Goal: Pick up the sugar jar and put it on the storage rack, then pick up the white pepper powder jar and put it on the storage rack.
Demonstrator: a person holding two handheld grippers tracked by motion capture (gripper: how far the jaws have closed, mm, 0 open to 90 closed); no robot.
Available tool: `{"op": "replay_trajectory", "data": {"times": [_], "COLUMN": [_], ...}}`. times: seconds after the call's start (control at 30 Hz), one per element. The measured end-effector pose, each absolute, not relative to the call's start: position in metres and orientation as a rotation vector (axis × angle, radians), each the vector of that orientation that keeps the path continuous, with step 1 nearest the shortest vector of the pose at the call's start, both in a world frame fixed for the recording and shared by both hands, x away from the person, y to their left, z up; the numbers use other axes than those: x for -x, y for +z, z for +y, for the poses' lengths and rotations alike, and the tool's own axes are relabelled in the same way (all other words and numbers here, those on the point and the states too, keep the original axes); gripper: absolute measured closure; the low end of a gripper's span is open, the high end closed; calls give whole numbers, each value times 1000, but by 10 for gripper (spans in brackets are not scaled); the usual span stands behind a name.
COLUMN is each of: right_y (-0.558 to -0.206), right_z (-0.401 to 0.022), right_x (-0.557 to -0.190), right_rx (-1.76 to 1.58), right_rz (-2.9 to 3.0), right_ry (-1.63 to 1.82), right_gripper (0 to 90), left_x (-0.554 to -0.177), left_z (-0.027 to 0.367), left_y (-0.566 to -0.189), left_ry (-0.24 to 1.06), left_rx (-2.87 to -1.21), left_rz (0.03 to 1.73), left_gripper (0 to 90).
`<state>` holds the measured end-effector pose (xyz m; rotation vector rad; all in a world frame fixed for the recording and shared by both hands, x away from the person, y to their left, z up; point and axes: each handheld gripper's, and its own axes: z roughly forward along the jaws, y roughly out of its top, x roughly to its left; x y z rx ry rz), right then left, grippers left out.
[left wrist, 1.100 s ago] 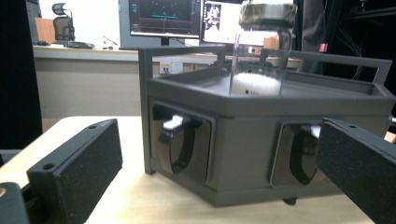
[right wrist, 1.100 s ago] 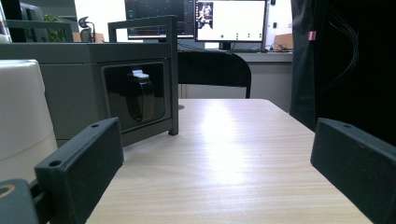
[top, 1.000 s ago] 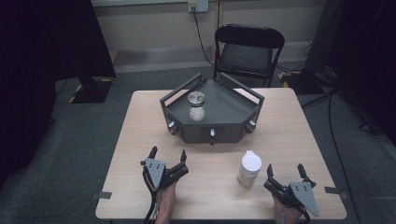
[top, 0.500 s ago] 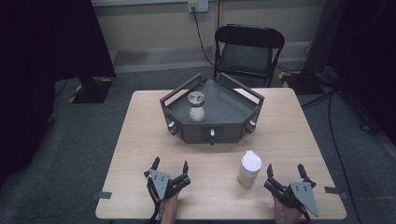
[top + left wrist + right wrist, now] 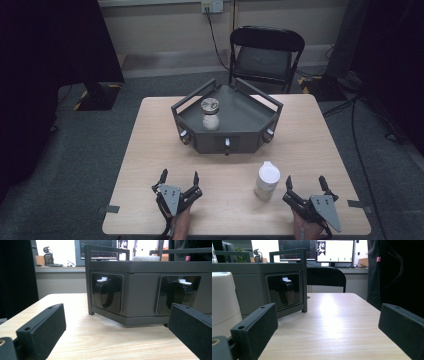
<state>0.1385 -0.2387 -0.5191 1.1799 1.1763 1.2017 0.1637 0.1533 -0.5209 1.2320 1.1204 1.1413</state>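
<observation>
The pale wooden table [image 5: 150,130] carries an angular dark metal tray [image 5: 240,137] at 12 o'clock. The smooth white bottle [image 5: 266,181] stands at 10 o'clock from the right gripper [image 5: 305,183], near it. The left gripper [image 5: 179,177] and the right one both have jaws wide apart, holding nothing.

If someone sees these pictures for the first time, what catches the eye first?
The dark angular tray at the middle of the table, with a small jar standing inside it. Next, the white bottle on the near right part, beside the open right tool. The left tool is open too, near the front edge.
</observation>
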Motion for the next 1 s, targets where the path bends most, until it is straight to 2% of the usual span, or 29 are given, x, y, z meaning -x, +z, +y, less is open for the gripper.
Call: {"op": "replay_trajectory", "data": {"times": [0.33, 0.67, 1.0], "right_y": [-518, -501, -481], "right_z": [-238, -240, -244], "right_x": [-139, -144, -133], "right_rx": [-1189, -1213, -1146], "right_rz": [1174, 1198, 1200], "right_ry": [1201, 1213, 1232], "right_gripper": [13, 0, 0], "left_x": [-164, -163, -163], "left_z": [153, 150, 150], "left_y": [-521, -521, -521], "left_ry": [1143, 1157, 1157], "left_rx": [-1231, -1223, -1223], "left_rz": [1122, 1137, 1137], "left_gripper": [5, 8, 6]}}
